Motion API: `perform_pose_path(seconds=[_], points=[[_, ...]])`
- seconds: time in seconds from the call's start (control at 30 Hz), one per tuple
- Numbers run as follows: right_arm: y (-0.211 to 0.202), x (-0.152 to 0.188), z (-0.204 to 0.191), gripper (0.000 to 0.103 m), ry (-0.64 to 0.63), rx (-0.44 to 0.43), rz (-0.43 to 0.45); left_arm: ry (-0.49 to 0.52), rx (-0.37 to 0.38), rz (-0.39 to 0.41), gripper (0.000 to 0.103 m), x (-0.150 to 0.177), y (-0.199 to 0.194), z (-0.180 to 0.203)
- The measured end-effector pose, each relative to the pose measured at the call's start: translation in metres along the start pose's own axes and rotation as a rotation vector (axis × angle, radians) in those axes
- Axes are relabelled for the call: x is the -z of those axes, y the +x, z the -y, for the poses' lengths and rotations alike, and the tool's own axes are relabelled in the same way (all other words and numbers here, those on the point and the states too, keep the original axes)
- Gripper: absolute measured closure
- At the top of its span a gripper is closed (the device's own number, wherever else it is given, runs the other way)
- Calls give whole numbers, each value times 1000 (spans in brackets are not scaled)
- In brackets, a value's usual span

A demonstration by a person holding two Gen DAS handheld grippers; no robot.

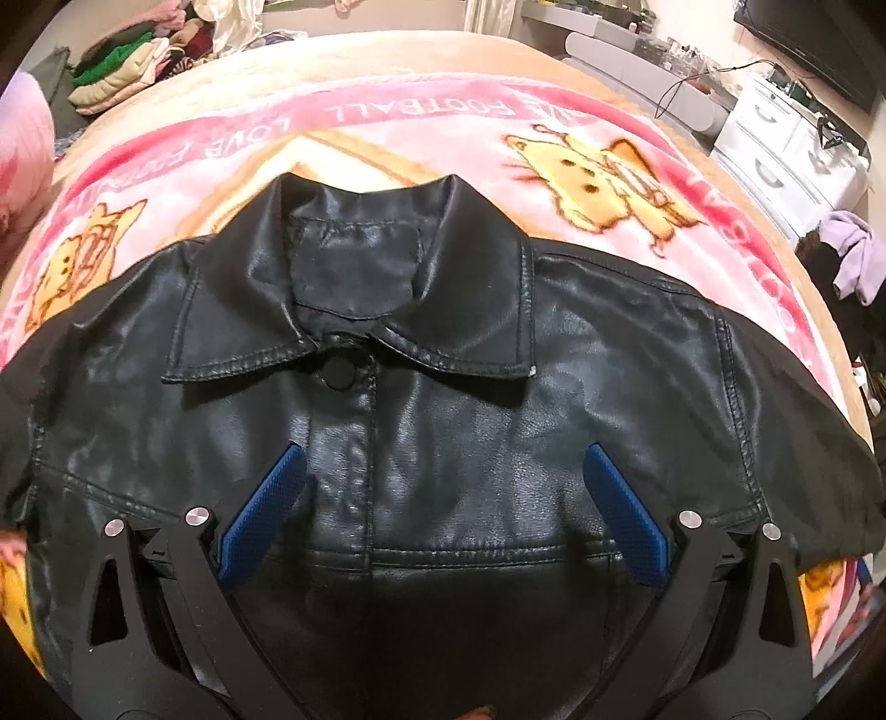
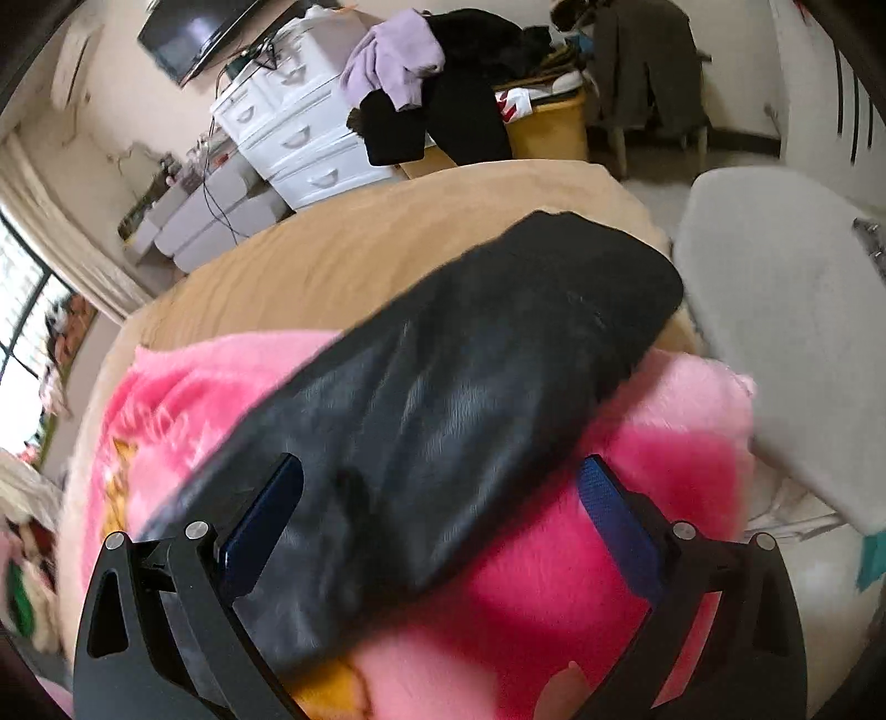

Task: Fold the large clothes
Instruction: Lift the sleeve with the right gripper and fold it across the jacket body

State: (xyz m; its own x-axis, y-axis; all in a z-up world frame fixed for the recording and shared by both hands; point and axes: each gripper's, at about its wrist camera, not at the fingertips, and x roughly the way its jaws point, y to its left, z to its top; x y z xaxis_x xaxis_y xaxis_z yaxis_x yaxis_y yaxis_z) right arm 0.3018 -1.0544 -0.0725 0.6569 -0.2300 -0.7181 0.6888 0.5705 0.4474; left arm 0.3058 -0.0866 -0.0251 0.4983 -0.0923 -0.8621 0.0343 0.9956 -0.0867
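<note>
While the left gripper [image 1: 443, 471] hangs low-centre in the left wrist view w/ its blue pads [image 1: 260, 520] spread wide and gripping nothing, the black leather jacket [image 1: 443, 343] fills the frame's middle just beyond them. It lies front-up on the bed, placket closed at the top snap [image 1: 339, 372], collar [image 1: 354, 299] spread flat toward the frame's top, shoulders running off to left and right edges. Under it is a pink blanket [image 1: 498, 183] w/ yellow cartoon cats and mirrored lettering, over a tan bed sheet [image 1: 421, 50]. Further back, upper left, a pile of clothes [image 1: 127, 66]; upper right, a white drawer unit [image 1: 786, 144] and a purple garment [image 1: 853, 249].

In the right wrist view the right gripper [image 2: 443, 482] is also wide open, empty. The jacket's sleeve [image 2: 454, 399] runs diagonally from lower left, passing the left pad [image 2: 260, 526], up to a cuff end at upper right of centre; pic is blurred, so can't tell if pad touches it. The right pad is over bare pink blanket. Beyond: tan sheet, then a grey padded surface [image 2: 786, 343] at right, the white drawers at top w/ purple and black clothes [image 2: 443, 83] heaped beside, and a dark screen [image 2: 194, 33] at upper left.
</note>
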Motion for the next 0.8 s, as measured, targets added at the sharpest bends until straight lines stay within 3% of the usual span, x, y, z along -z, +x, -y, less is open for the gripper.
perform_pose_path(seconds=[0.2,0.23,0.27,0.33,0.37,0.43,0.8], points=[[22,-22,9,8,117,-123,-7,-13,-1,15,9,-3,-19,-16],[22,-23,10,19,130,-145,-2,-20,1,23,9,-4,-24,-22],[22,-23,11,46,134,-160,3,-26,2,27,9,-4,-28,-26],[22,-24,4,79,96,-201,6,-40,6,30,9,-4,-35,-35],[23,-24,0,85,79,-217,-5,-46,7,31,9,-4,-39,-40],[17,-20,-17,92,8,-244,-6,-53,11,34,9,-4,-46,-47],[-90,4,-148,95,-370,-582,107,-125,41,90,9,-3,-95,-97]])
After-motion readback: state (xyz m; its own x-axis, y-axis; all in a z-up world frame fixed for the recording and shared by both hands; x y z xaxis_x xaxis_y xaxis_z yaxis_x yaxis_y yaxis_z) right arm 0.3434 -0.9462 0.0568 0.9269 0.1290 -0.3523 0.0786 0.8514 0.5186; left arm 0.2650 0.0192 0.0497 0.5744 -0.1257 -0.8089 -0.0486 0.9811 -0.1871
